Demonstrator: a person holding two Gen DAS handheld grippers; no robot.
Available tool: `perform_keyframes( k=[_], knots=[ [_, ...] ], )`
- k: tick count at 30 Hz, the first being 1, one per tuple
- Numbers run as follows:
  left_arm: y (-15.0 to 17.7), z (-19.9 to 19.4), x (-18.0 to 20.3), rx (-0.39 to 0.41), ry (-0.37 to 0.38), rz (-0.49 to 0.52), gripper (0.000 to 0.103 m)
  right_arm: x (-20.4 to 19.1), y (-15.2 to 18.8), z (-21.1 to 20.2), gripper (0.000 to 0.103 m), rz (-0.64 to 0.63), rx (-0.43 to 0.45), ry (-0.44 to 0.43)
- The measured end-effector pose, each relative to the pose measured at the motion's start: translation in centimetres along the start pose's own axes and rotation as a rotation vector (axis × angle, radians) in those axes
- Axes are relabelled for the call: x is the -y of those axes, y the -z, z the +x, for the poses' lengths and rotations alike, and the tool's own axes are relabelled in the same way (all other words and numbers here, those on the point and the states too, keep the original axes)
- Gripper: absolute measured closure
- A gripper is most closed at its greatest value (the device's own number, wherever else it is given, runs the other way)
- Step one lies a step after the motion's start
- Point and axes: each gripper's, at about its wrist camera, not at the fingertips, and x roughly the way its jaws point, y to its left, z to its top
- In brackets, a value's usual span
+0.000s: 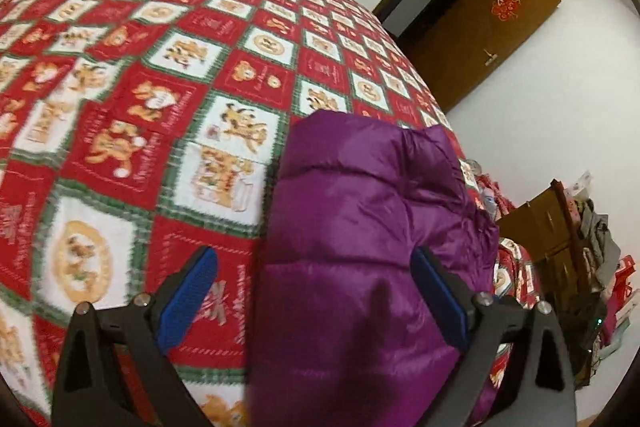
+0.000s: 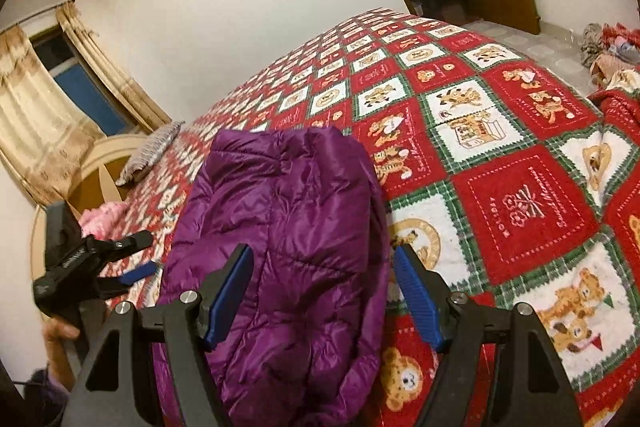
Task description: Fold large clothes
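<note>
Right tool (image 2: 322,291) spread over purple jacket (image 2: 280,247), quilt (image 2: 520,211) — "Sweet Memories"

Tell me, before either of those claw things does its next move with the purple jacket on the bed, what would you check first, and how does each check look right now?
1. Left gripper open: ok, its blue pads stand wide apart.
2. Right gripper open: ok, also spread wide.
3. Neither one pinching cloth: ok, the jacket lies loose between and under the fingers.
4. Jacket resting on the bedspread, not slipping off: ok, though its near end runs out of view.
5. Jacket folded neatly: cannot tell, it looks bunched into a long puffy roll and the sleeves are hidden.
6. The two grippers apart from each other: ok, the left one sits off to the jacket's far side in the right camera.
</note>
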Motion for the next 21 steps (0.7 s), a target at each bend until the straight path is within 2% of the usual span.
perform_keyframes(
  k=[3,6,8,10,13,15,21],
  knots=[
    [-0.7,1.8,0.6,-0.015,0.016,0.009,0.005,0.5,-0.4,1.6,0.030,0.024,-0.024,-0.010],
    [0.1,3.8,1.4,-0.081,0.028,0.057,0.005,1.0,-0.3,3.5,0.030,0.054,-0.062,-0.023],
    [0.8,4.0,1.4,-0.065,0.028,0.088,0.003,1.0,0.1,4.6,0.030,0.037,-0.084,-0.028],
    [1.0,4.1,0.5,-0.074,0.064,0.061,0.002,1.1,0.4,5.1,0.030,0.025,-0.090,-0.038],
    [1.2,4.6,-1.1,-0.107,0.133,-0.044,0.001,2.0,0.7,6.0,0.030,0.074,-0.105,-0.084],
    [1.6,4.5,-0.7,-0.082,0.125,-0.019,0.000,2.0,0.9,6.1,0.030,0.076,-0.097,-0.094],
    [1.9,4.4,0.6,-0.090,0.109,0.036,0.000,1.0,1.3,6.5,0.030,0.042,-0.112,-0.078]
  ],
)
